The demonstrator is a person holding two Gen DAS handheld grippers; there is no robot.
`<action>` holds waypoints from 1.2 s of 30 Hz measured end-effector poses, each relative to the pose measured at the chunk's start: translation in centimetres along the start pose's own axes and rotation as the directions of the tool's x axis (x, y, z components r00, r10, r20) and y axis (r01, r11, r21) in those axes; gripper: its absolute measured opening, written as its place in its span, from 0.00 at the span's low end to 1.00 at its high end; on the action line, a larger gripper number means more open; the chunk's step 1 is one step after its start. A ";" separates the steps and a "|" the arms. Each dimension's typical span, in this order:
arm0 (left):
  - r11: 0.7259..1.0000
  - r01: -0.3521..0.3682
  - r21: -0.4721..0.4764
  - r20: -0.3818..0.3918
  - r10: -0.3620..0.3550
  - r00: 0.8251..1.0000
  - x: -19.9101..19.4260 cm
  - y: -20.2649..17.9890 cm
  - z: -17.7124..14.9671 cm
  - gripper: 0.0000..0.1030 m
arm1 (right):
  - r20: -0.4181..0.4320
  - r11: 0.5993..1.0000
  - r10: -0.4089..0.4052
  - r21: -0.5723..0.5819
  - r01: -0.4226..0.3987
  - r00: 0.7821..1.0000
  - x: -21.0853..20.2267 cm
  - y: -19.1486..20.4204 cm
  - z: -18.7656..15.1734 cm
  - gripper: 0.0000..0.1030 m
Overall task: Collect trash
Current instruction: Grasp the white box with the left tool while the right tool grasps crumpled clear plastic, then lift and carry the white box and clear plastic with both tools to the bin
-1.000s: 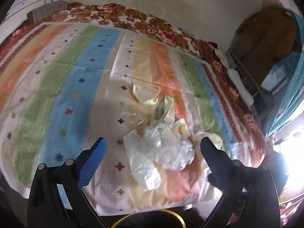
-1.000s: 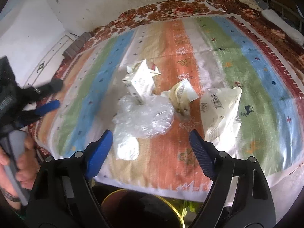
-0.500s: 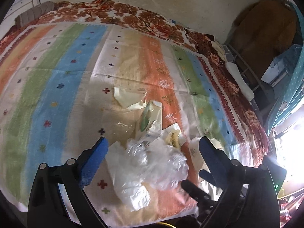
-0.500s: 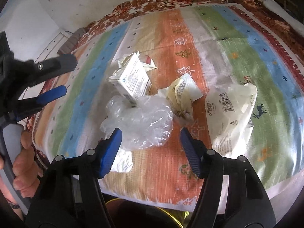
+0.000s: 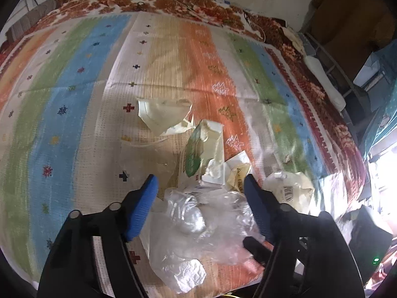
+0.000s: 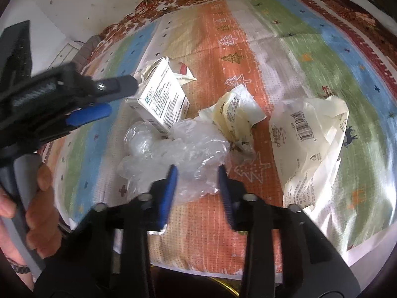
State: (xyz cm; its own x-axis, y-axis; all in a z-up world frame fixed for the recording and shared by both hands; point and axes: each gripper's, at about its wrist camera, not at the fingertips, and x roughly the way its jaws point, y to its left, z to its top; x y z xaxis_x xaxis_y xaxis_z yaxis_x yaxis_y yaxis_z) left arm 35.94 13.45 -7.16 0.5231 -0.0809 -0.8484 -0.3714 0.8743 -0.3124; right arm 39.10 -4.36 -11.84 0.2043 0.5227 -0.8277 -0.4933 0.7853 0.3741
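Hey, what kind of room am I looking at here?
Probably a bedroom in a home: a bed covered with a striped multicolour woven blanket over a red floral quilt, set against a plain white wall.

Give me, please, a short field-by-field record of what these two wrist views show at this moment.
surface: striped bedspread
trash: clear plastic bag, white carton, crumpled yellow wrapper, barcoded paper bag
left gripper: open, above the trash pile
right gripper: open but narrow, fingers either side of the clear plastic bag's near edge
grasp: none confirmed
trash collected: cannot tell
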 end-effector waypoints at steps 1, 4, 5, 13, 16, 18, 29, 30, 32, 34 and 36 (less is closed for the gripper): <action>1.000 -0.006 0.007 -0.001 0.006 1.000 0.2 -0.1 0.0 0.61 | -0.005 1.000 0.002 -0.001 -0.002 1.000 0.0 0.1 -0.1 0.13; 0.999 -0.020 0.039 0.005 0.019 1.000 0.6 -0.5 0.0 0.49 | -0.004 1.000 0.001 -0.018 -0.001 1.000 -0.2 0.5 -0.2 0.08; 0.998 -0.025 0.049 0.006 0.025 1.000 0.7 -0.6 0.0 0.45 | -0.005 1.000 0.003 -0.026 -0.003 1.000 -0.3 0.7 -0.2 0.07; 1.000 -0.024 -0.002 0.035 0.024 0.999 -0.4 0.3 -0.1 0.23 | -0.034 0.997 -0.017 -0.077 0.014 0.999 -1.5 1.4 -0.6 0.04; 1.000 -0.013 -0.004 0.066 0.014 0.998 -1.7 0.4 0.1 0.23 | -0.037 0.997 -0.026 -0.077 0.023 0.999 -2.0 1.2 -0.4 0.04; 1.000 0.007 -0.020 0.087 -0.005 0.996 -2.7 0.6 0.4 0.23 | -0.036 0.997 -0.024 -0.070 0.022 0.999 -2.5 1.0 -0.2 0.04; 1.000 0.003 0.006 0.140 -0.004 0.990 -5.8 0.1 -0.3 0.23 | 0.023 0.988 -0.040 -0.148 0.043 0.999 -5.6 2.1 -0.2 0.03; 1.000 0.004 0.013 0.141 -0.005 0.990 -6.1 0.0 -0.4 0.23 | 0.027 0.988 -0.041 -0.150 0.044 0.999 -5.8 2.2 -0.2 0.03; 0.999 0.003 0.032 0.143 -0.007 0.990 -6.8 -0.3 -0.8 0.23 | 0.035 0.986 -0.051 -0.158 0.056 0.998 -6.3 2.2 -0.2 0.03; 0.999 -0.004 0.050 0.130 -0.002 0.992 -7.3 -0.5 -1.2 0.23 | 0.042 0.985 -0.057 -0.161 0.063 0.997 -6.7 2.3 -0.3 0.03; 0.999 0.000 0.050 0.126 -0.007 0.992 -8.0 -0.5 -1.6 0.23 | 0.051 0.985 -0.059 -0.158 0.066 0.997 -7.2 2.4 -0.4 0.03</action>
State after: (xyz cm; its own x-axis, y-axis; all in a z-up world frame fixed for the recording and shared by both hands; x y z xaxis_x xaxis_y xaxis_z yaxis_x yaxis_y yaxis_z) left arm 30.77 12.90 -0.93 0.6182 -0.0255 -0.7856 -0.3325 0.8972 -0.2907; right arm 36.13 -6.41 -5.14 0.2757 0.4916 -0.8260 -0.6064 0.7557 0.2473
